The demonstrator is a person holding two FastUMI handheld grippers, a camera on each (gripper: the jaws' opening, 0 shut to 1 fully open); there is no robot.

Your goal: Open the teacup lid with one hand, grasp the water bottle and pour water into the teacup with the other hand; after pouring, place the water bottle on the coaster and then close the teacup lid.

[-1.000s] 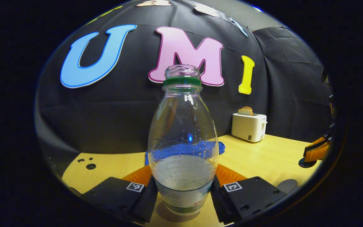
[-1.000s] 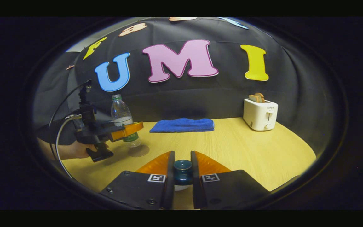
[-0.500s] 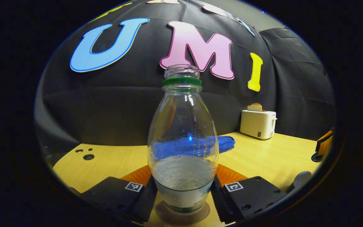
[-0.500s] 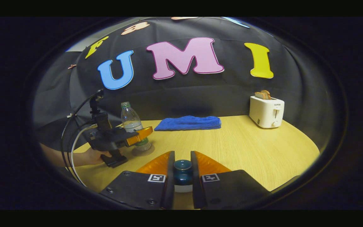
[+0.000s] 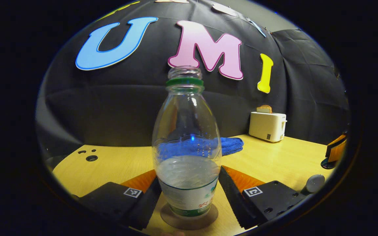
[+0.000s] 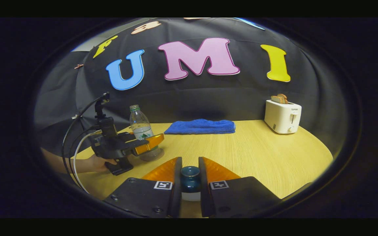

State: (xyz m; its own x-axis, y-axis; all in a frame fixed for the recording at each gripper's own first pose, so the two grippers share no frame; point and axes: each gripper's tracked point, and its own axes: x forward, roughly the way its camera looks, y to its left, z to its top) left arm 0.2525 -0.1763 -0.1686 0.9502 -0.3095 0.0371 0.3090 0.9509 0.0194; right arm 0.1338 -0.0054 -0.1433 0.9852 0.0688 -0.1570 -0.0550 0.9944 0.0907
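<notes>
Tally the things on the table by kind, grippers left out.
Water bottle: 1
Coaster: 1
Teacup lid: 1
Blue towel: 1
Toaster: 1
Total: 5

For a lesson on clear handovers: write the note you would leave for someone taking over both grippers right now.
Left gripper: open, one finger on each side of the water bottle, no longer squeezing it.
Right gripper: shut on the teacup lid's knob, low over the table.
Things: the bottle stands upright on the coaster, uncapped and partly full.
Done: the bottle is placed, so pouring appears finished.
Left: back the left gripper away without tipping the bottle. Whether the lid sits on the teacup cannot be told, so check, seat it and release.
</notes>
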